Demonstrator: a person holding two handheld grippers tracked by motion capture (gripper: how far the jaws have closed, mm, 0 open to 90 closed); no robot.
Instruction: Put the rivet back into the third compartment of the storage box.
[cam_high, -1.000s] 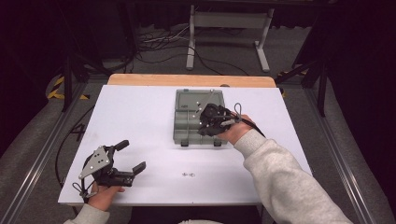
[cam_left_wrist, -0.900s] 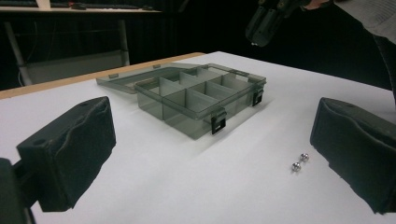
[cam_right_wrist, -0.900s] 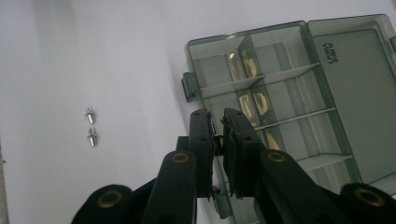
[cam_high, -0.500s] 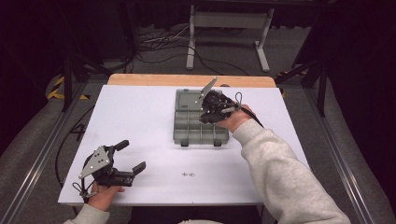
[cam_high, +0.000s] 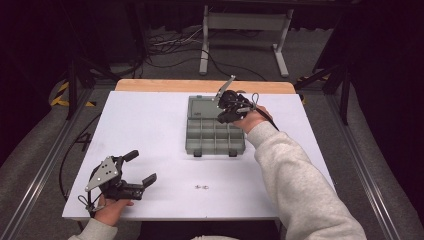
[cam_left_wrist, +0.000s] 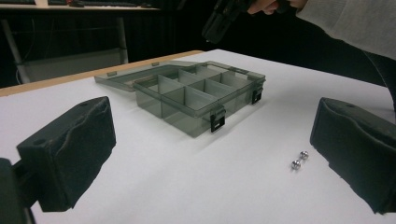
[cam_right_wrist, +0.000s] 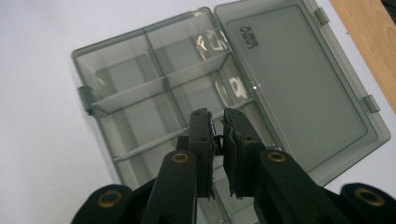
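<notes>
One grey compartment box (cam_high: 211, 131) sits open on the table's far half, lid (cam_right_wrist: 299, 88) laid flat. Two small metal balls (cam_left_wrist: 300, 159) lie side by side near the front edge. Two grippers: the left gripper (cam_high: 134, 172) near-left, the right gripper (cam_high: 226, 107) over the box.

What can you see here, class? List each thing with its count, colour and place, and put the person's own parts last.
Box: one, clear grey, table centre, lid open flat, compartments look empty.
Balls: two, silver, on the table near the front edge.
Table: one, white top, wooden far edge.
Left gripper: one, black, front left, jaws wide open.
Right gripper: one, black, above the box, jaws nearly closed on something small.
Sleeve: one, light grey, right arm.
</notes>
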